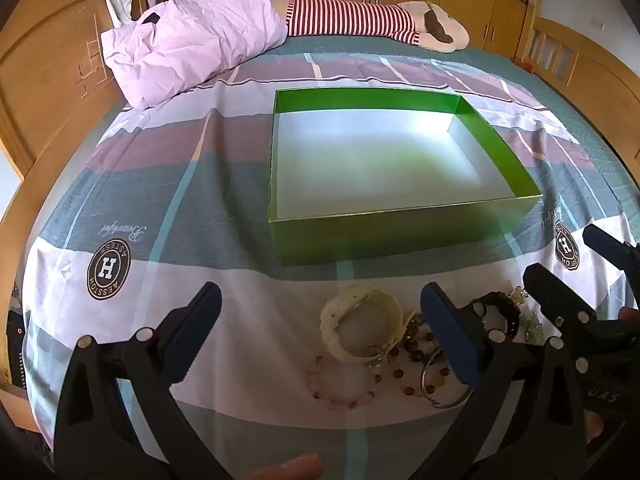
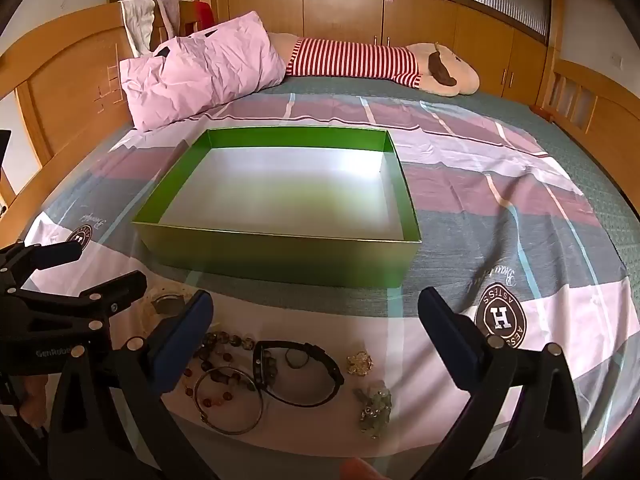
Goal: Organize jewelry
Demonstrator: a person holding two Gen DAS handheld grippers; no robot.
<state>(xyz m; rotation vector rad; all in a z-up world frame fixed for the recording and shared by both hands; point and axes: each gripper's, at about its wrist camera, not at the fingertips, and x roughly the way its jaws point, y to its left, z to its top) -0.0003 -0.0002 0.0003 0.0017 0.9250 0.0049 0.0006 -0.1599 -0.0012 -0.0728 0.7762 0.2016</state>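
Observation:
An open green box (image 1: 400, 236) with a white inside stands empty on the bed; the right wrist view shows it too (image 2: 280, 256). In front of it lies a pile of jewelry: a cream bangle (image 1: 362, 326), a pink bead bracelet (image 1: 344, 390), brown bead bracelets (image 2: 224, 346), a thin metal bangle (image 2: 230, 402), a black strap (image 2: 298, 372), a gold brooch (image 2: 359, 363) and a pale green trinket (image 2: 374, 408). My left gripper (image 1: 320, 308) is open over the cream bangle. My right gripper (image 2: 316, 316) is open above the black strap, and also shows in the left view (image 1: 568, 256).
The bed has a patchwork sheet (image 1: 160, 200) with round logos. A pink pillow (image 1: 192, 44) and a striped plush toy (image 1: 360, 18) lie at the far side. A wooden headboard (image 1: 44, 80) stands on the left, wooden cabinets (image 2: 360, 12) behind.

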